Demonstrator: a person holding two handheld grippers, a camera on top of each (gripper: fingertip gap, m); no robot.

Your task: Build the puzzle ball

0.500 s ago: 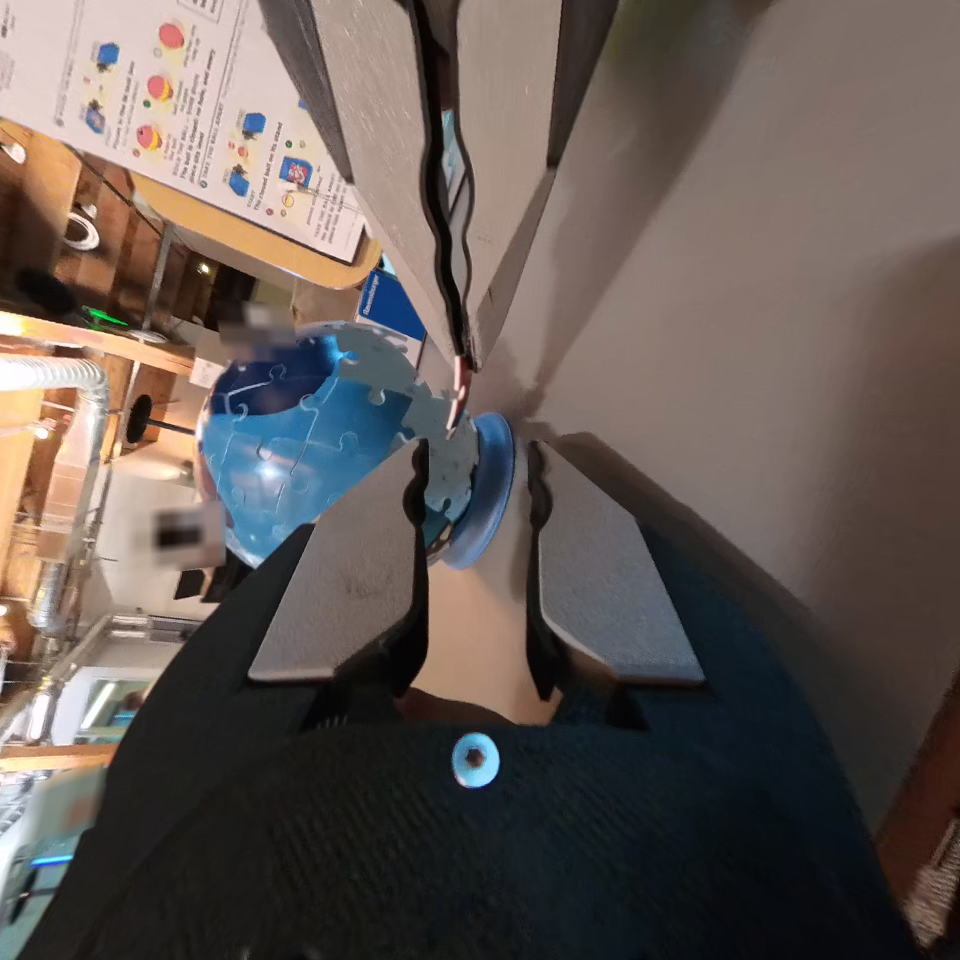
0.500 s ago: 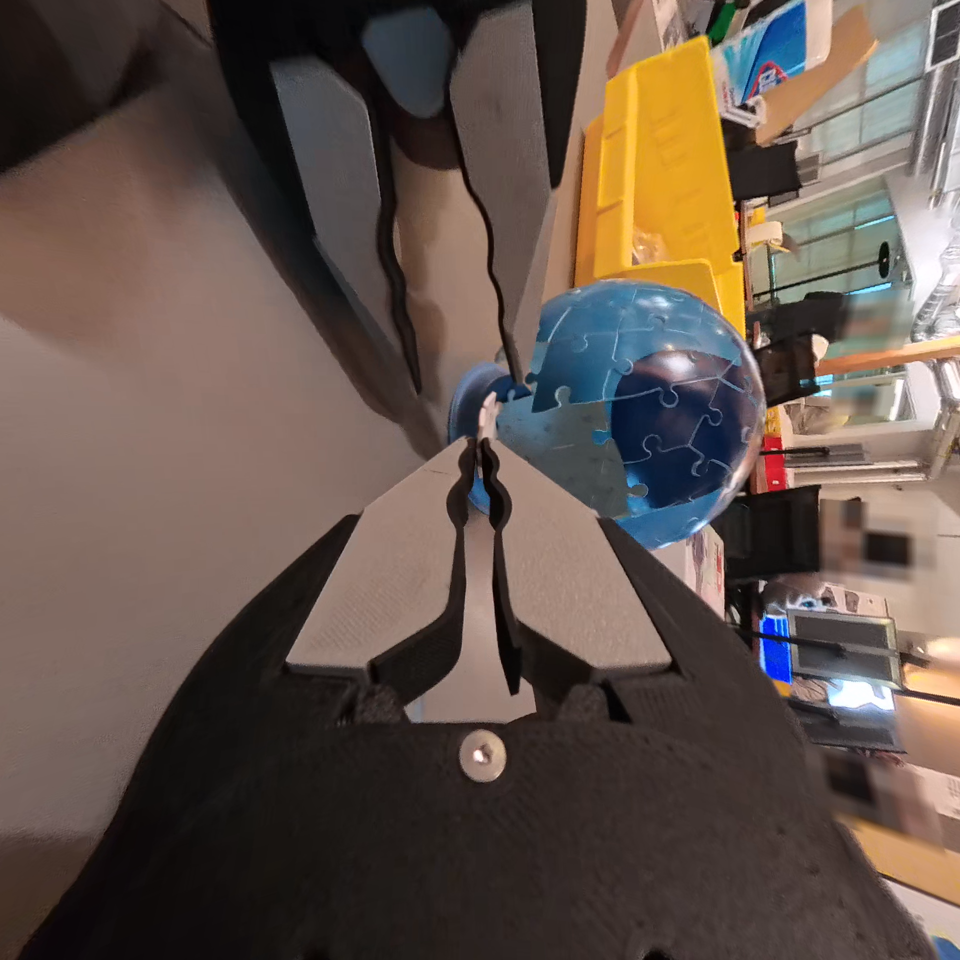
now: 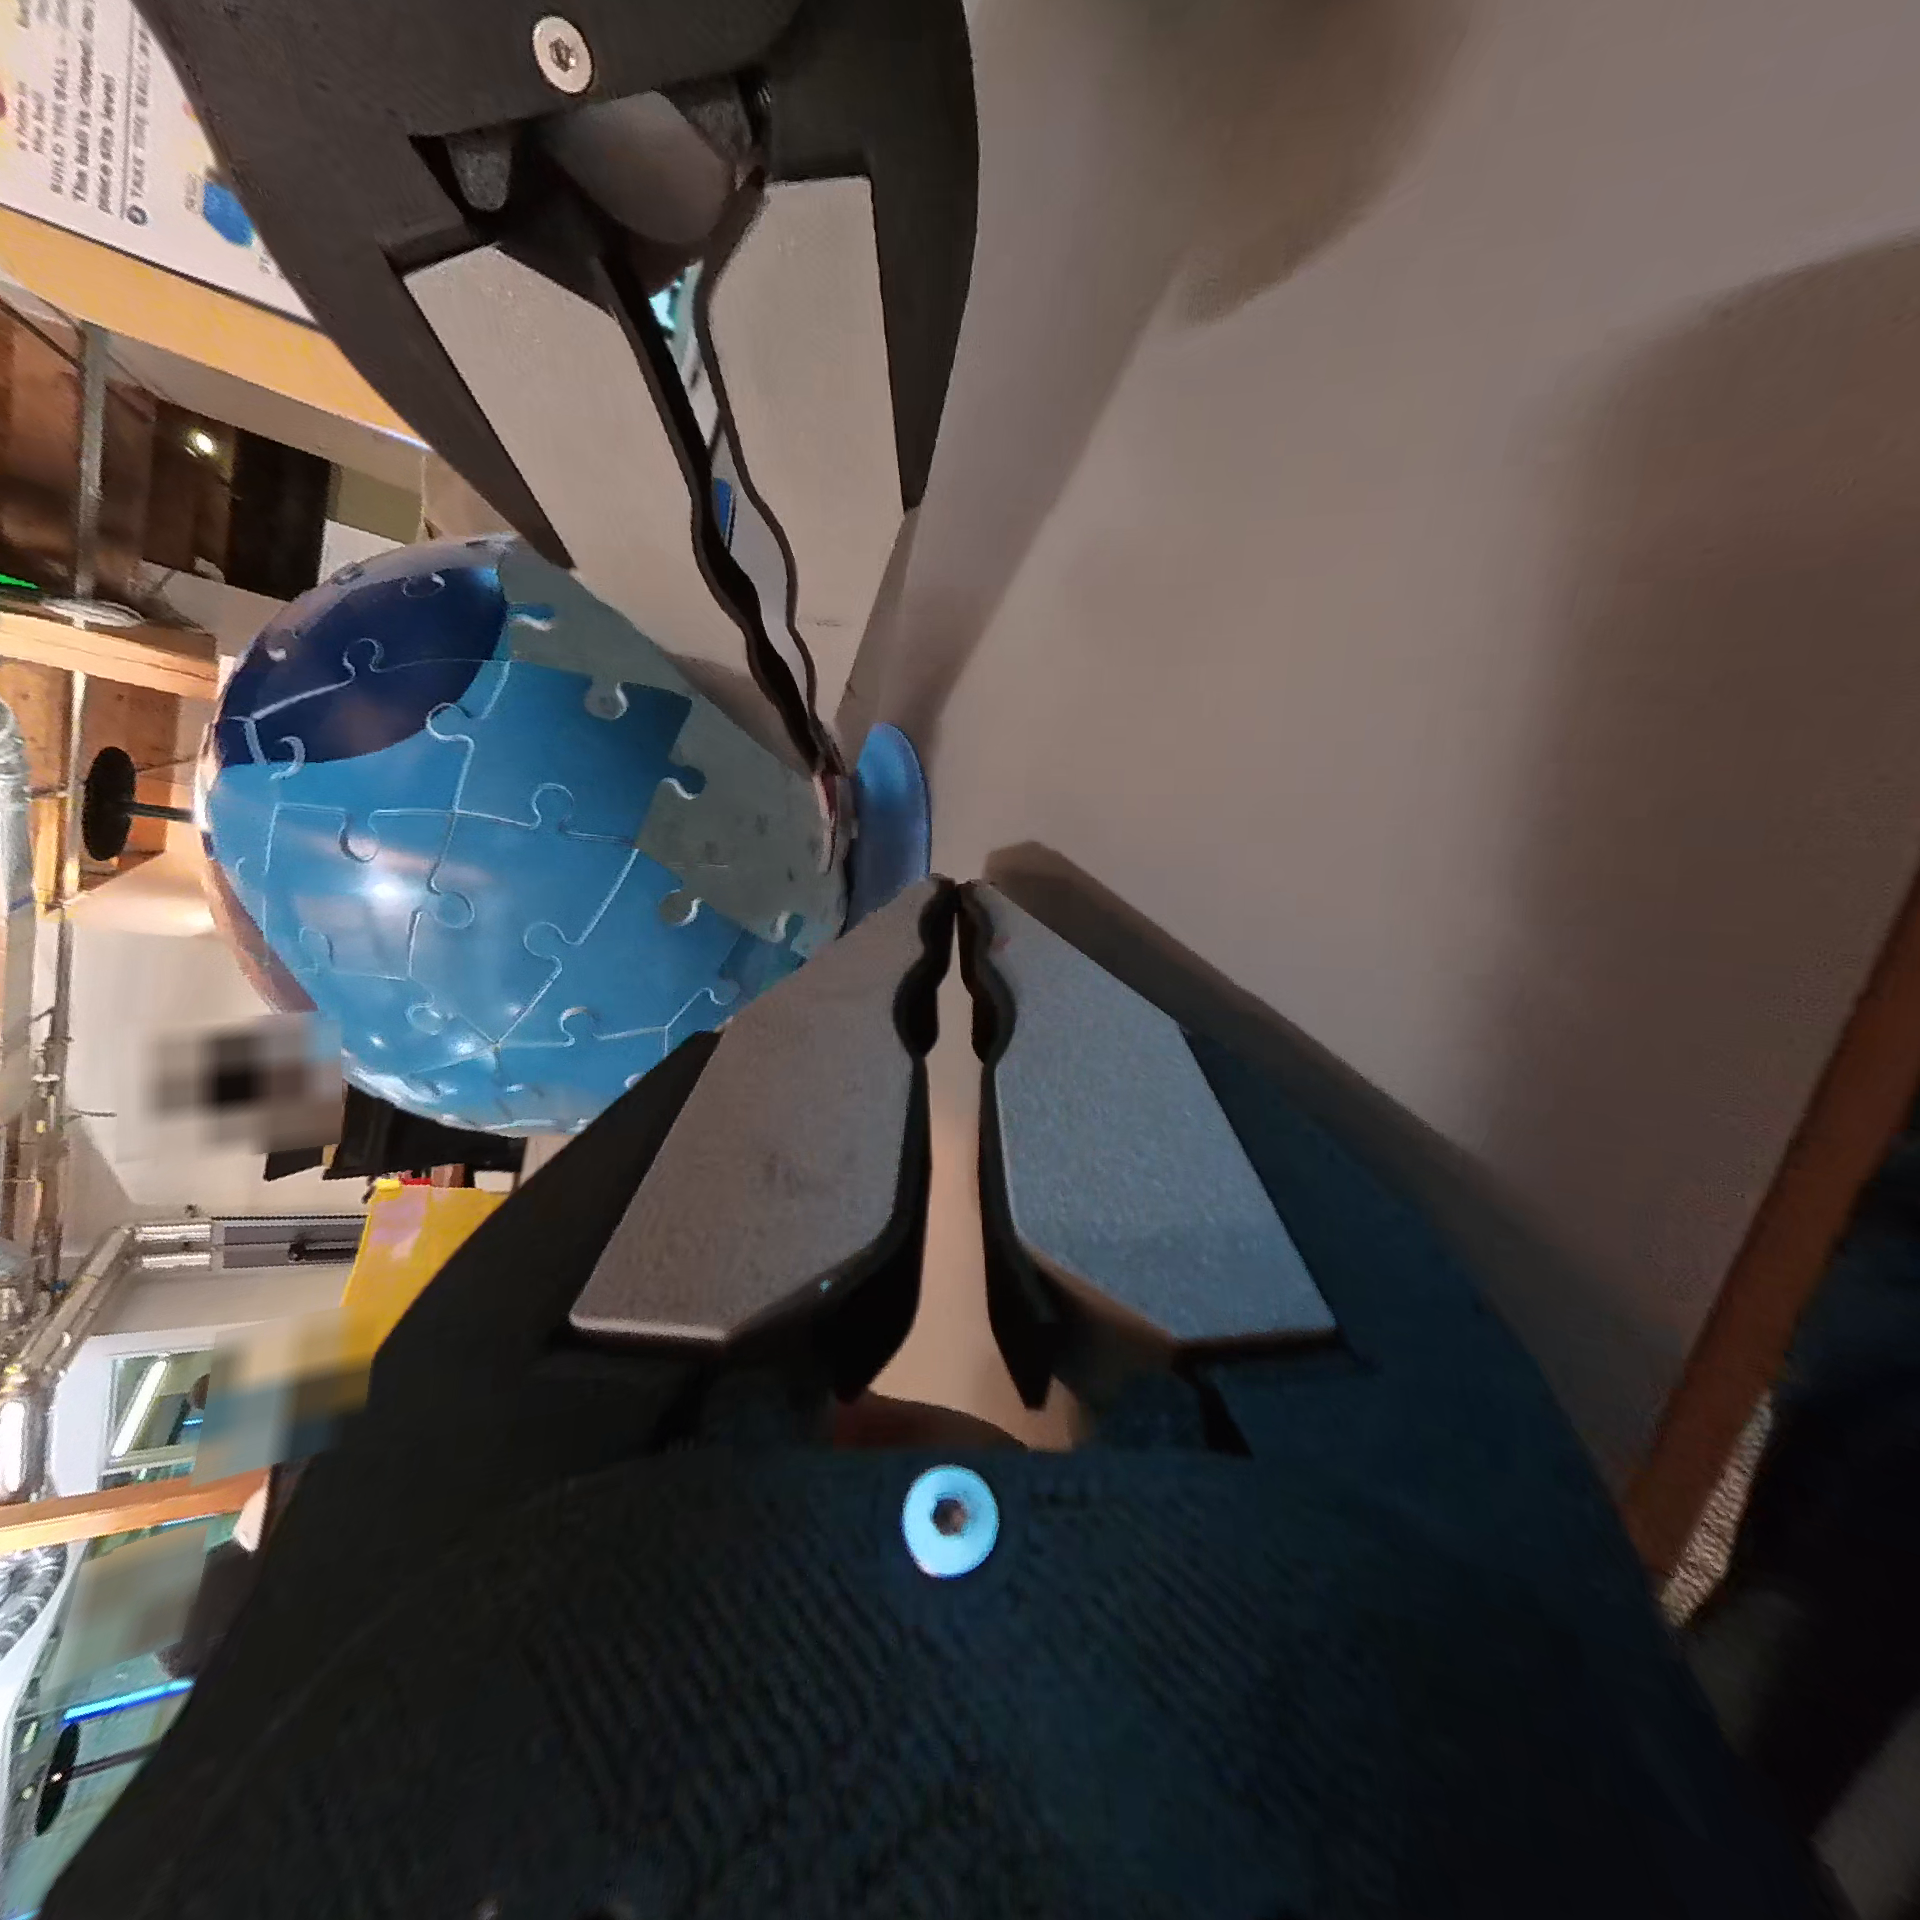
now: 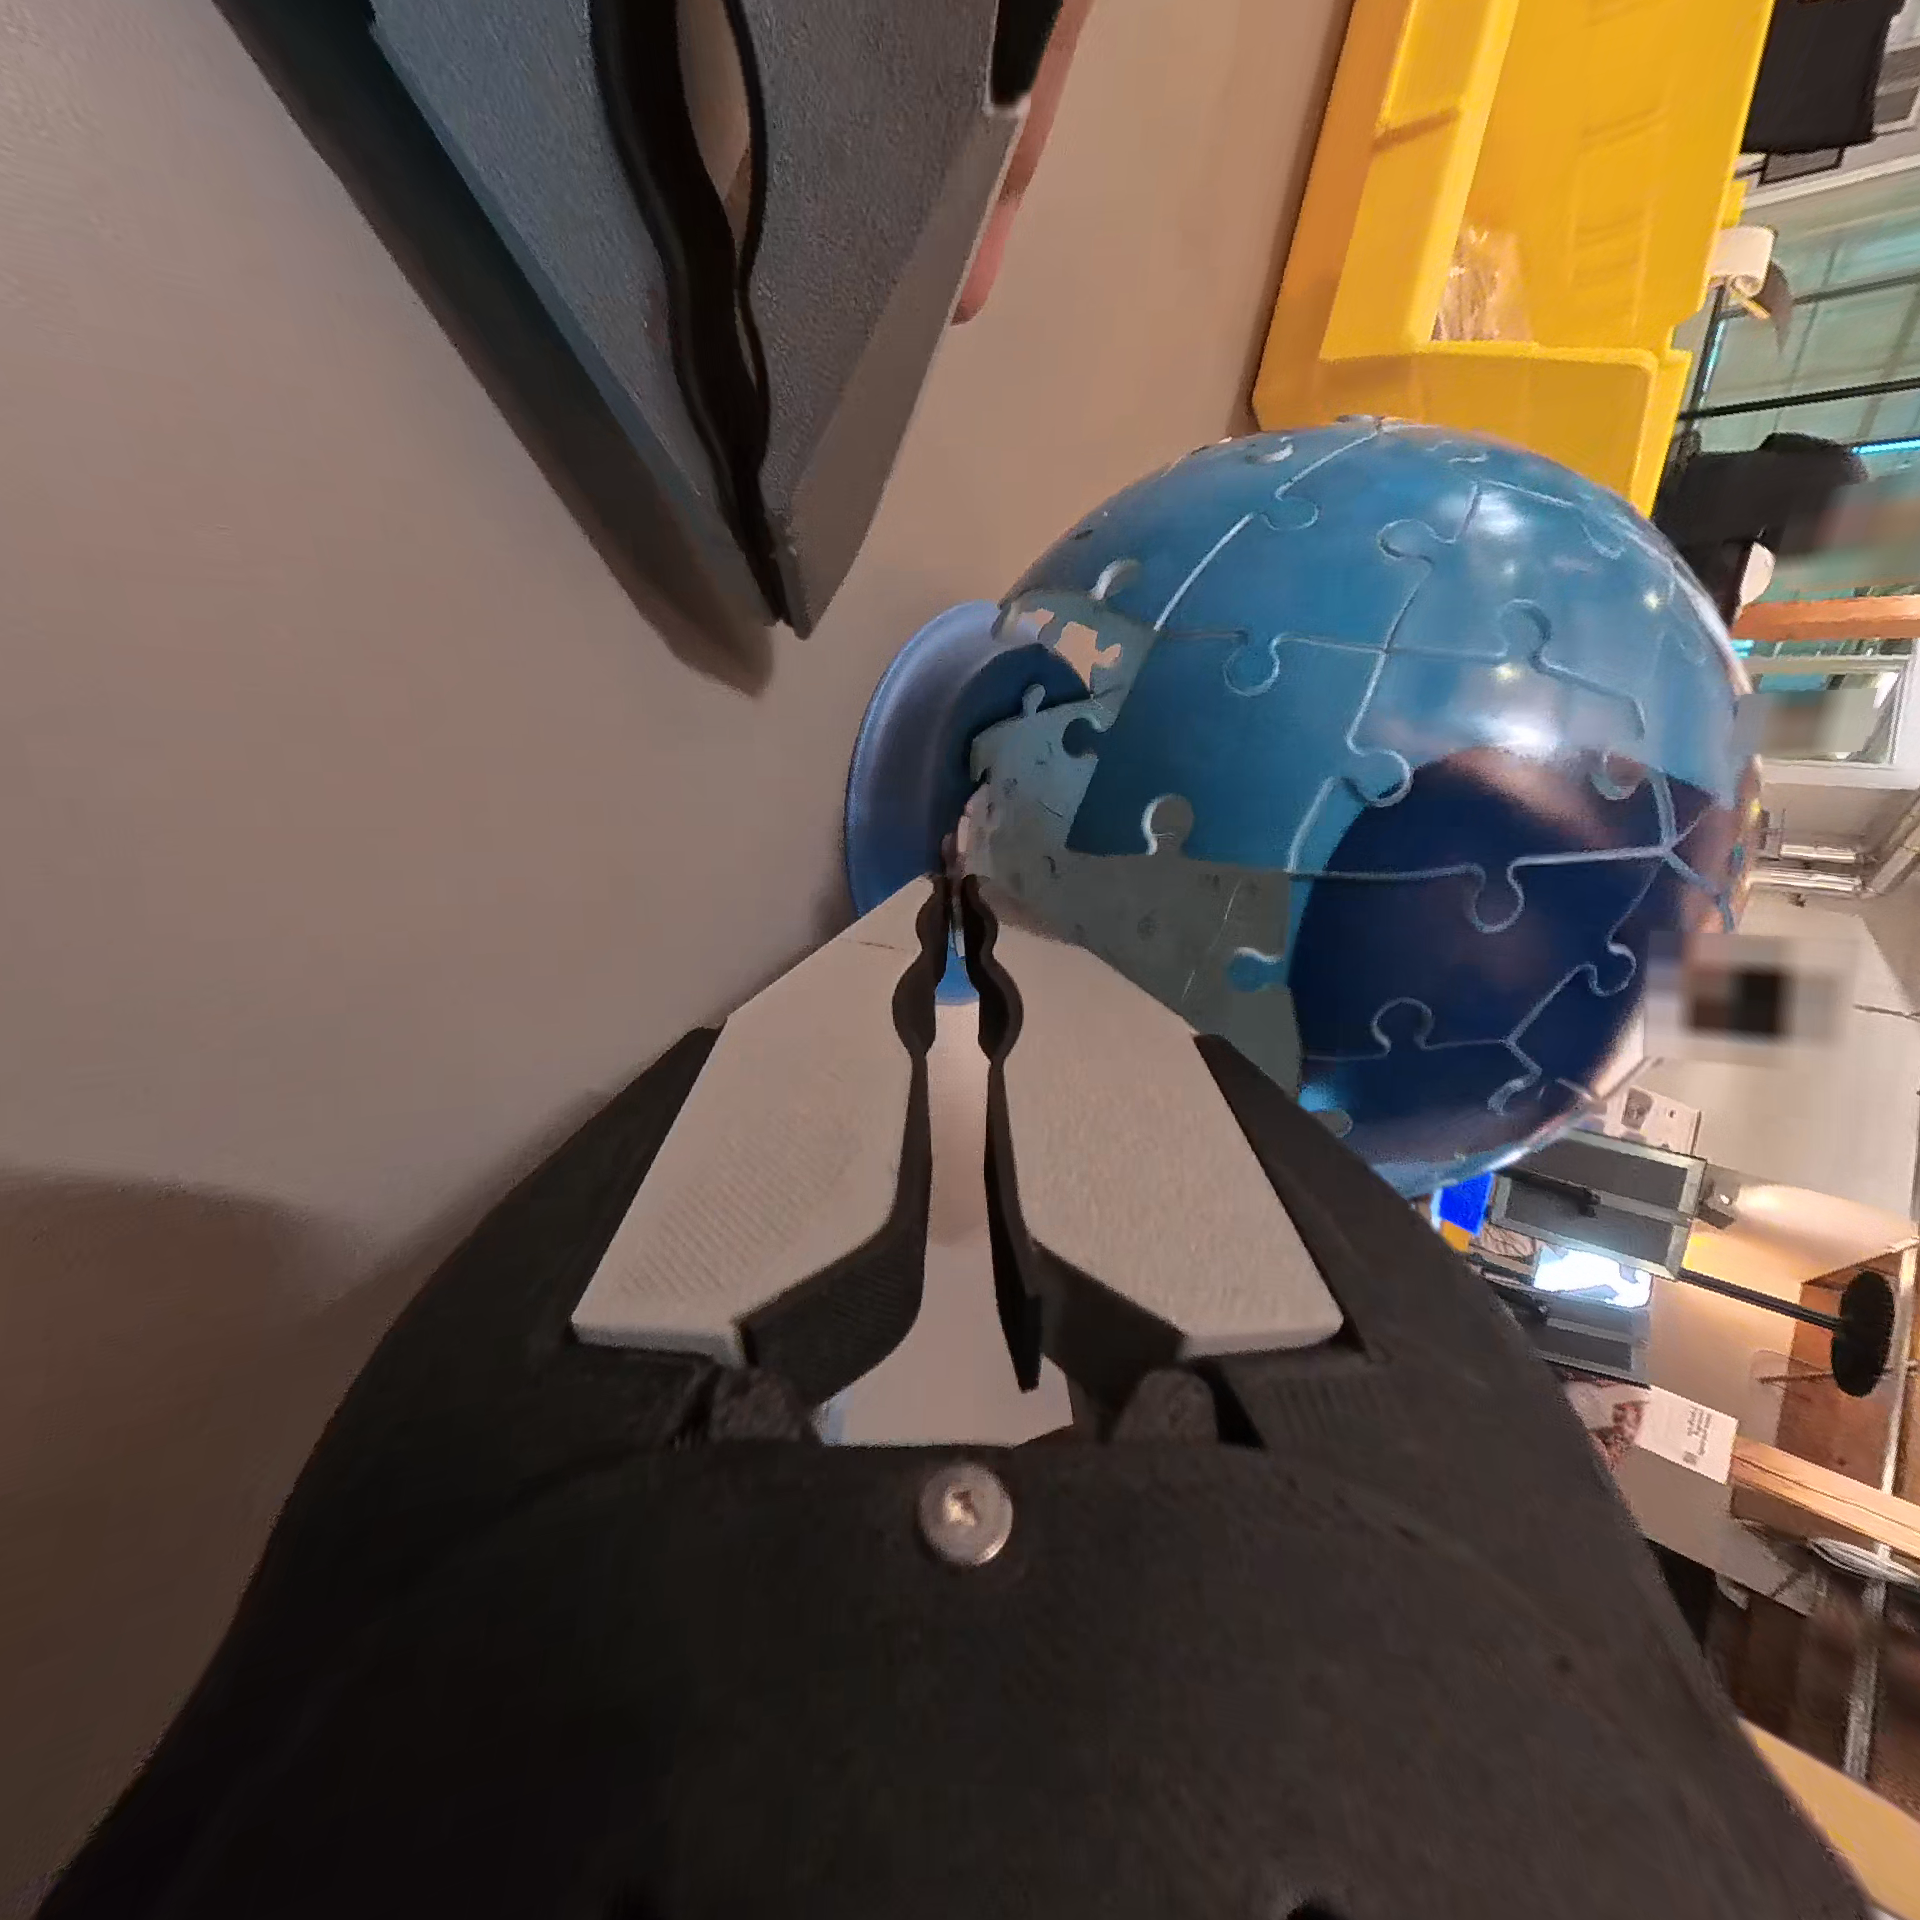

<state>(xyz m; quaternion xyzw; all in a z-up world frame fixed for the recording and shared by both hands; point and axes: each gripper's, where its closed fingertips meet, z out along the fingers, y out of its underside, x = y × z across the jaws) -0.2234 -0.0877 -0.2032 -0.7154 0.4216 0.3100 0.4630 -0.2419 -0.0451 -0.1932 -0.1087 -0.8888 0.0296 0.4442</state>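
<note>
Two grippers' closed jaws flanking puzzle ball (image 3: 499,883) base

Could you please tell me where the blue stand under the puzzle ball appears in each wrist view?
Left wrist view: blue stand centre, right of the puzzle ball.
Right wrist view: stand centre, left of the ball.
Shared landmark: the ball's grey patch beside the stand.

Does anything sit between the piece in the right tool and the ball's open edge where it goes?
Nothing visible does. The right tool, shut on the small puzzle piece, holds it right at the unfinished edge of the puzzle ball, beside the blue stand. The left tool is shut and off to the side.
</note>
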